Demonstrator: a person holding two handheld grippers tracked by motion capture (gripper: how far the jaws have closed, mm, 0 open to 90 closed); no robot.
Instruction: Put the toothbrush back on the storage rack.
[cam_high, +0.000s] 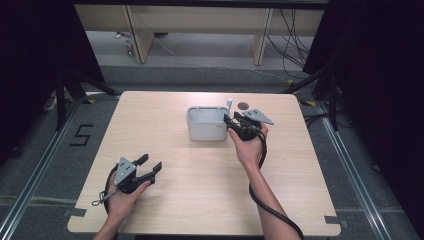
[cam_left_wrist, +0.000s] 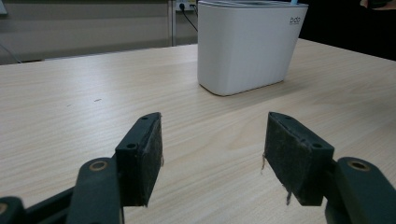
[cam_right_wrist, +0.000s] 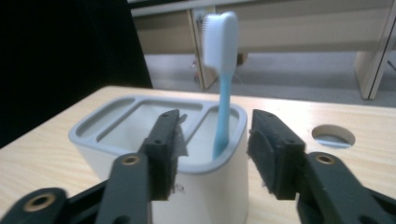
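A white holder (cam_high: 205, 125) (cam_left_wrist: 247, 44) (cam_right_wrist: 140, 135) with several compartments stands on the table, a little past its middle. A blue toothbrush (cam_right_wrist: 222, 70) (cam_high: 229, 107) with a white head stands upright in its rightmost compartment. My right gripper (cam_high: 231, 121) (cam_right_wrist: 215, 149) is open right at the holder's right end, its jaws level with the rim and the brush handle seen between them, untouched. My left gripper (cam_high: 150, 165) (cam_left_wrist: 212, 154) rests open near the front left of the table, pointing toward the holder with nothing between its jaws.
The light wooden table (cam_high: 165, 200) has a round cable hole (cam_high: 243, 106) (cam_right_wrist: 332, 136) just behind the right gripper. Dark curtains flank the table, and desk legs and cables stand on the floor beyond its far edge.
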